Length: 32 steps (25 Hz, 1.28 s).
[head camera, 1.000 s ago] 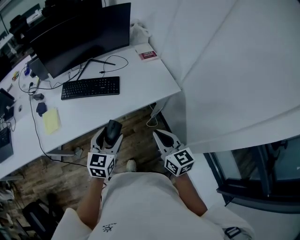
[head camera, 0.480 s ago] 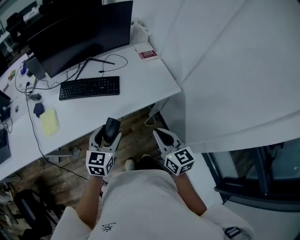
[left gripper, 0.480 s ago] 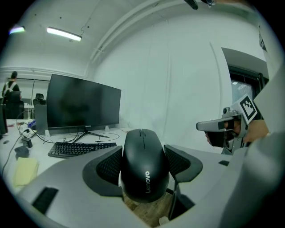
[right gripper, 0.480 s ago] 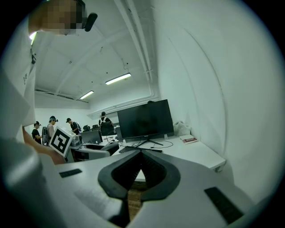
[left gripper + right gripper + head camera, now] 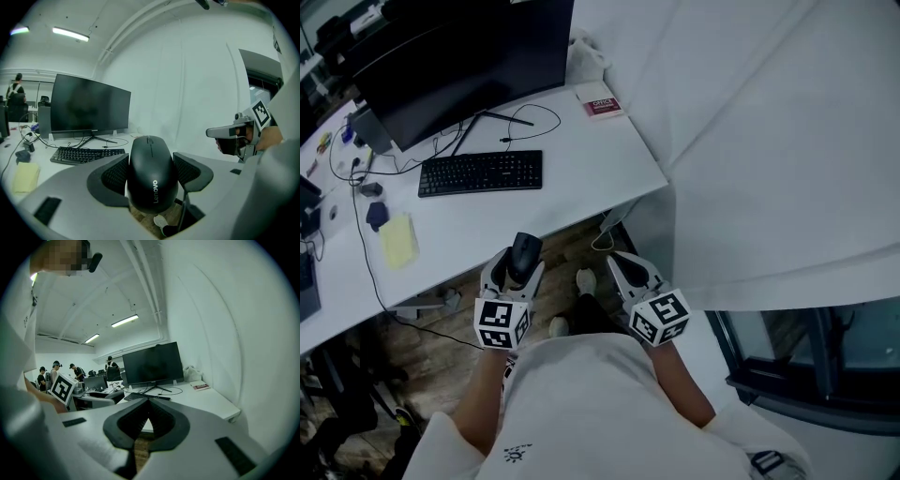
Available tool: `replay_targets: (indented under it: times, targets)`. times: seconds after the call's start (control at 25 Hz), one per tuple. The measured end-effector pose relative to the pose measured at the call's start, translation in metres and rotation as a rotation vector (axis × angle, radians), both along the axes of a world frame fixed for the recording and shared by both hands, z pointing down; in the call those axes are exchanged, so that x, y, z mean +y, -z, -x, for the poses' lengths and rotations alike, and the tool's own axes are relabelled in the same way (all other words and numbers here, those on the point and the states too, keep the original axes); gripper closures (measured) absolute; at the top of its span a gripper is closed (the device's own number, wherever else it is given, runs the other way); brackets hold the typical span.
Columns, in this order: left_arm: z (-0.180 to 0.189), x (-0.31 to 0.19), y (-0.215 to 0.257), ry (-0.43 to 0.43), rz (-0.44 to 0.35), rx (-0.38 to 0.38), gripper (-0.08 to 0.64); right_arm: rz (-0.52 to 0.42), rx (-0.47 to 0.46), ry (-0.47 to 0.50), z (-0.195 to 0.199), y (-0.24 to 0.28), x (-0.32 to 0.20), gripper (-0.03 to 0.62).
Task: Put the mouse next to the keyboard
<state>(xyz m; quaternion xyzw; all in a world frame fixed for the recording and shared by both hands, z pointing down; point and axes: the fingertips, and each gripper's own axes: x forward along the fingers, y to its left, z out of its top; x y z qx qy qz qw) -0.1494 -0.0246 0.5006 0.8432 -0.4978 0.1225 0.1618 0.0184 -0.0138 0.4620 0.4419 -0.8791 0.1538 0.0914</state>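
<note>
Head view: two grippers, one mouse, one keyboard, one monitor, one desk. Left gripper (image 5: pixel 514 265) clamped on black mouse (image 5: pixel 524 253), in air off desk's (image 5: pixel 581 178) near edge, above wood floor (image 5: pixel 572 246). Keyboard (image 5: pixel 480 172) mid-desk, in front of monitor (image 5: pixel 459 66). Right gripper (image 5: pixel 623 269) beside left, apart.

Left gripper view: both jaws pressed against mouse's flanks. "Lenovo" print legible here only.

Right gripper view: jaws meet at tips, nothing between. At least four people (image 5: pixel 56 367) at far desks, seen here only.

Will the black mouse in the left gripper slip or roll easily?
The smooth black domed computer mouse might slip: the left gripper pinches only its curved sides. Its one-piece shell looks rigid. Domed, not round, it probably will not roll.
</note>
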Motion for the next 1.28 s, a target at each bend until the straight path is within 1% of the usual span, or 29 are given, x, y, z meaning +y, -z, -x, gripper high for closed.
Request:
replay_targets:
  times: [0.2, 0.56, 0.92, 1.28]
  targets:
    - [-0.001, -0.024, 0.002, 0.016, -0.002, -0.011, 0.258, 0.001, -0.007, 0.030, 0.004, 0.001, -0.030, 0.574]
    - [-0.014, -0.077, -0.004, 0.058, 0.025, -0.021, 0.258, 0.027, -0.014, 0.099, 0.001, -0.007, -0.094, 0.574]
    - [-0.032, -0.130, -0.004, 0.122, 0.031, -0.036, 0.258, 0.036, -0.011, 0.177, -0.015, -0.013, -0.158, 0.574]
    - [-0.063, -0.175, -0.017, 0.179, 0.044, -0.046, 0.258, 0.048, -0.018, 0.233, -0.045, -0.030, -0.207, 0.574]
